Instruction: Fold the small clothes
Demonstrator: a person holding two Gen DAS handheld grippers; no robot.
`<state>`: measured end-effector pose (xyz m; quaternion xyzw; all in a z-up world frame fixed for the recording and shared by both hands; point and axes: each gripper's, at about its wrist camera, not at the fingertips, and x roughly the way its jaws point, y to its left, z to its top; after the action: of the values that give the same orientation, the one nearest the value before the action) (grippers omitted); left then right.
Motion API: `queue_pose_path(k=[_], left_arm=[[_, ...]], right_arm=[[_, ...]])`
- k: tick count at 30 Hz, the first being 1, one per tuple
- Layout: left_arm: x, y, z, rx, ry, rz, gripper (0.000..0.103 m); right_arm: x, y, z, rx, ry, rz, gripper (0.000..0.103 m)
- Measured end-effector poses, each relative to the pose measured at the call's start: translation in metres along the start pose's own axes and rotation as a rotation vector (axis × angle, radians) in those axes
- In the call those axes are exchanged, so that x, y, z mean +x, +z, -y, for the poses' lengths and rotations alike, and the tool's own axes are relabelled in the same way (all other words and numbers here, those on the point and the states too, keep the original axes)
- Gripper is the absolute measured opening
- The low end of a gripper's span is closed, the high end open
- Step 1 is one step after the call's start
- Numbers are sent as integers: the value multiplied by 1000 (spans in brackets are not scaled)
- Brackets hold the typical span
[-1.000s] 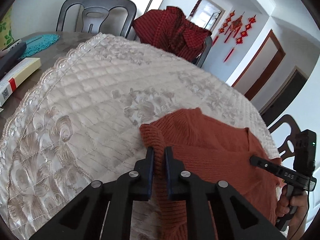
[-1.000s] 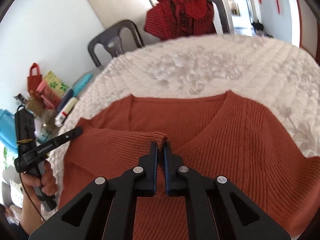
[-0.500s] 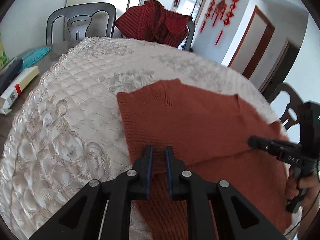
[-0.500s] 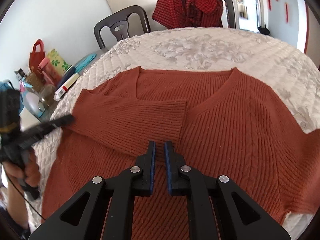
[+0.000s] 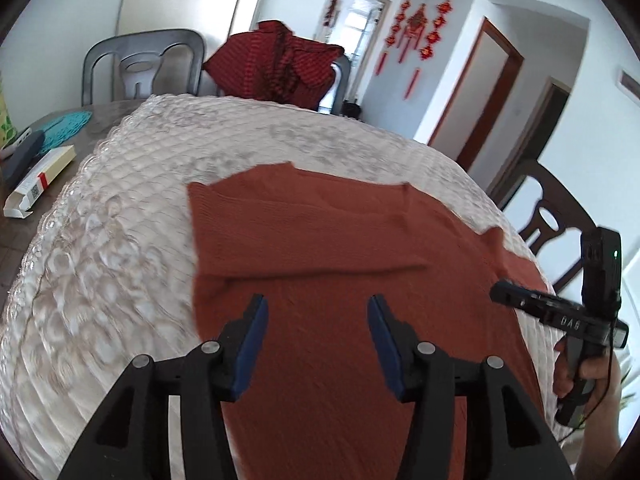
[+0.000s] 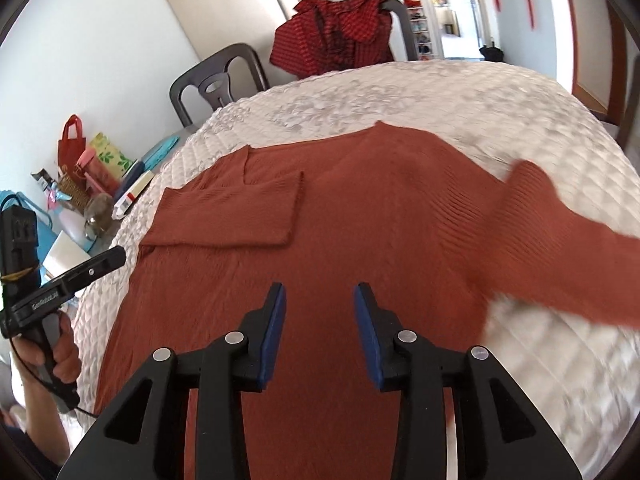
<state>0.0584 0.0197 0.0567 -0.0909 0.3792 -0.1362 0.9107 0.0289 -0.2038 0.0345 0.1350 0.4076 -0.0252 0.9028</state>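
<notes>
A rust-orange knit sweater [image 5: 328,240] lies flat on the white quilted table cover [image 5: 120,240]. One sleeve [image 6: 240,216] is folded across its chest; the other sleeve [image 6: 560,248] stretches out to the right. My left gripper [image 5: 317,304] hovers over the sweater's lower body, jaws opening, nothing between them. My right gripper [image 6: 320,304] hovers over the same area, jaws also opening and empty. Each wrist view shows the other gripper from the side, held in a hand: the right gripper [image 5: 498,293] and the left gripper [image 6: 118,258].
A red checked garment [image 5: 276,60] hangs over a chair at the table's far side, beside a grey chair [image 5: 140,64]. A white box [image 5: 40,184] and teal cloth [image 5: 64,128] lie at the left. Bags and jars [image 6: 84,176] crowd that side. A dark wooden chair [image 5: 548,220] stands right.
Both grippers let go of the sleeve cuff, which now lies folded across the chest. Both went from shut to open and drew back toward the sweater's hem.
</notes>
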Motion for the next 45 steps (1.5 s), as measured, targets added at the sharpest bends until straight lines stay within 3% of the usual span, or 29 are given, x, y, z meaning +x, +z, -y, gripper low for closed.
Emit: queue_pose_path(k=[5, 19, 26, 36, 37, 41, 45], left_arm=[[6, -15, 15, 62, 42, -24, 55], [39, -4, 44, 95, 129, -64, 55], [55, -13, 44, 88, 152, -108, 56], [58, -17, 48, 117, 161, -98, 63], [58, -16, 48, 114, 159, -98, 63], [58, -16, 46, 105, 148, -96, 64], [57, -16, 46, 100, 142, -94, 64]], right_arm=[[-26, -18, 30, 98, -47, 24, 37], [-71, -32, 130, 428, -276, 116, 37], [-76, -27, 157, 540, -271, 163, 37], [-78, -22, 191, 674, -244, 256, 37], [-77, -21, 192, 669, -252, 260, 35], [-73, -12, 199, 655, -300, 250, 14], [-76, -5, 196, 626, -295, 271, 11]])
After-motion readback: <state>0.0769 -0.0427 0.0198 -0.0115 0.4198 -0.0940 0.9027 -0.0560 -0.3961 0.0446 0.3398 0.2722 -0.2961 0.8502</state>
